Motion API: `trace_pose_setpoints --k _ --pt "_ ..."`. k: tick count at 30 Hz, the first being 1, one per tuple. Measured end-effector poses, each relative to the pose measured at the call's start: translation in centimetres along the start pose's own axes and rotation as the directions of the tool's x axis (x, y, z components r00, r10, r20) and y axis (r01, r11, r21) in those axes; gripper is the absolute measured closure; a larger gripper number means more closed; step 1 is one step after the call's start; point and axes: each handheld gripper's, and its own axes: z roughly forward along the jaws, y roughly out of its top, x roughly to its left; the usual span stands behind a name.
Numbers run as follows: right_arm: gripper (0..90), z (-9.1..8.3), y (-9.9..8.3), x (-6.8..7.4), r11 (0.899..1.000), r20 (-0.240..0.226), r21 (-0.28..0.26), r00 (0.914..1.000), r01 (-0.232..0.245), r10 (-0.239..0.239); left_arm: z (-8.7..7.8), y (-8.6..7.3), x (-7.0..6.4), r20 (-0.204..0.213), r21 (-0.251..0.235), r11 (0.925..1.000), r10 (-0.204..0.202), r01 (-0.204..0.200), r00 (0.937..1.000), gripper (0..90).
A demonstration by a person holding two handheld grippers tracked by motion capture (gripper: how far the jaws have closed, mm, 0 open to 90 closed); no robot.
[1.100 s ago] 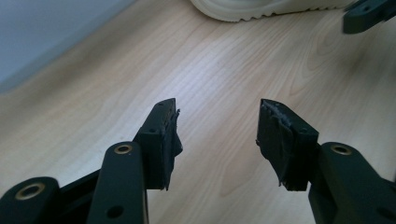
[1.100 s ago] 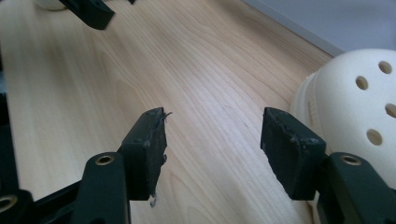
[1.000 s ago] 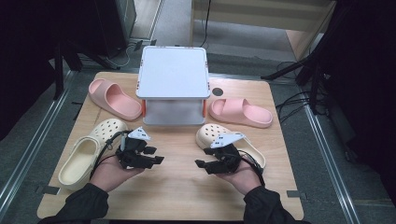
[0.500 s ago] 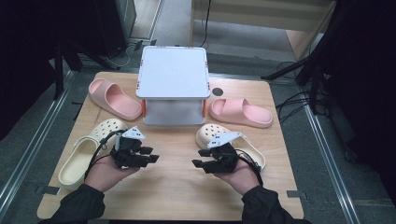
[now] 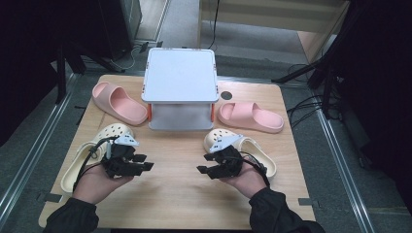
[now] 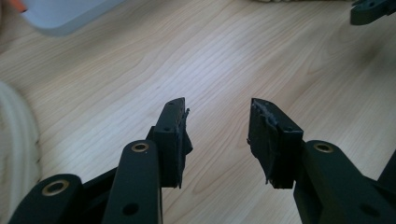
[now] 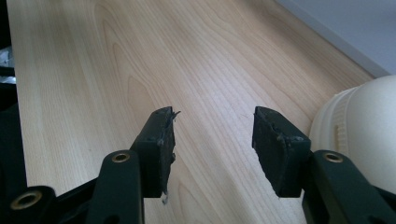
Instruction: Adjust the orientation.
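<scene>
Both grippers hover low over the front of the wooden table (image 5: 175,204), pointing toward each other, a hand's width apart. My left gripper (image 5: 145,161) (image 6: 217,105) is open with nothing between its jaws; a cream clog (image 5: 90,153) (image 6: 16,135) lies just to its left. My right gripper (image 5: 204,163) (image 7: 212,114) is open too, its jaws over bare wood, and a second cream clog (image 5: 250,150) (image 7: 359,121) lies close beside it on the right. Two pink slides (image 5: 119,102) (image 5: 250,116) lie farther back, one on each side.
A white two-level rack (image 5: 180,73) (image 6: 70,14) (image 7: 355,28) stands at the middle back of the table, between the pink slides. A small dark disc (image 5: 226,95) lies right of it. Metal rails (image 5: 29,160) run along the floor on both sides.
My left gripper has drifted a little to the left, toward the cream clog. The right gripper has hardly moved. Both stay open.
</scene>
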Motion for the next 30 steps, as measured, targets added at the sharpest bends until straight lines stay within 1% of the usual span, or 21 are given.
trace_pose_setpoints --k 4,5,6,7,8,9,11,14,18,19,21,24,26,29,30 --pt "49.4 0.3 0.2 0.1 1.0 -0.012 0.011 0.9999 -0.001 0.001 -1.0 -0.6 0.9 -0.018 0.012 0.9997 -0.023 0.023 0.9996 57.2" --pt "49.4 0.4 0.3 0.2 1.0 -0.017 0.011 0.9999 0.0 0.0 -1.3 -0.8 1.1 -0.024 0.008 0.9994 -0.035 0.035 0.9991 57.4" --pt "49.4 0.5 0.3 0.2 1.0 -0.016 0.014 0.9999 0.001 -0.001 -1.7 -1.0 1.4 -0.025 0.007 0.9993 -0.037 0.037 0.999 57.7" --pt "49.4 0.5 0.3 0.3 1.0 -0.019 0.019 0.9998 0.003 -0.003 -2.1 -1.2 1.6 -0.026 0.001 0.9986 -0.053 0.053 0.9983 58.0" --pt "49.4 0.5 0.4 0.3 1.0 -0.019 0.022 0.9998 0.004 -0.004 -2.4 -1.3 1.9 -0.028 0.0 0.9984 -0.056 0.056 0.998 58.2" --pt "49.3 0.6 0.4 0.3 1.0 -0.021 0.024 0.9998 0.005 -0.005 -2.7 -1.5 2.2 -0.032 -0.001 0.9978 -0.066 0.066 0.9973 58.4" --pt "49.3 0.7 0.4 0.3 1.0 -0.019 0.028 0.9998 0.006 -0.005 -3.4 -1.6 2.8 -0.067 0.005 0.9971 -0.076 0.076 0.9949 58.6" --pt "48.8 0.7 0.3 0.2 0.999 -0.018 0.032 0.9998 0.003 -0.002 -4.1 -1.9 3.7 -0.072 0.001 0.995 -0.099 0.1 0.9924 59.3" --pt "48.3 0.7 0.2 0.1 0.999 -0.013 0.035 0.9999 -0.004 0.004 -4.6 -2.5 4.5 -0.097 0.021 0.9928 -0.115 0.118 0.9886 59.7" --pt "48.2 0.6 0.2 0.1 0.999 -0.01 0.038 0.9999 -0.01 0.01 -4.7 -2.6 4.8 -0.102 0.029 0.9929 -0.112 0.115 0.9885 59.8" --pt "48.1 0.6 0.1 0.0 0.999 -0.009 0.035 0.9999 -0.01 0.01 -4.9 -2.9 5.1 -0.107 0.034 0.9919 -0.119 0.123 0.9872 59.6" --pt "47.9 0.5 0.0 -0.1 0.999 -0.005 0.037 0.9999 -0.014 0.014 -5.2 -3.3 5.7 -0.122 0.041 0.9894 -0.134 0.14 0.9835 59.6" --pt "47.6 0.5 0.0 -0.1 0.999 -0.004 0.036 0.9999 -0.014 0.014 -5.6 -3.5 6.1 -0.12 0.04 0.9884 -0.14 0.146 0.9829 59.7" --pt "47.5 0.6 -0.1 -0.2 0.999 -0.003 0.038 0.9998 -0.019 0.02 -6.1 -3.9 6.5 -0.144 0.032 0.9856 -0.16 0.166 0.9766 59.7" --pt "47.5 0.6 -0.1 -0.2 0.999 -0.001 0.038 0.9998 -0.02 0.02 -6.3 -4.0 6.6 -0.158 0.033 0.9843 -0.166 0.173 0.9735 59.5"
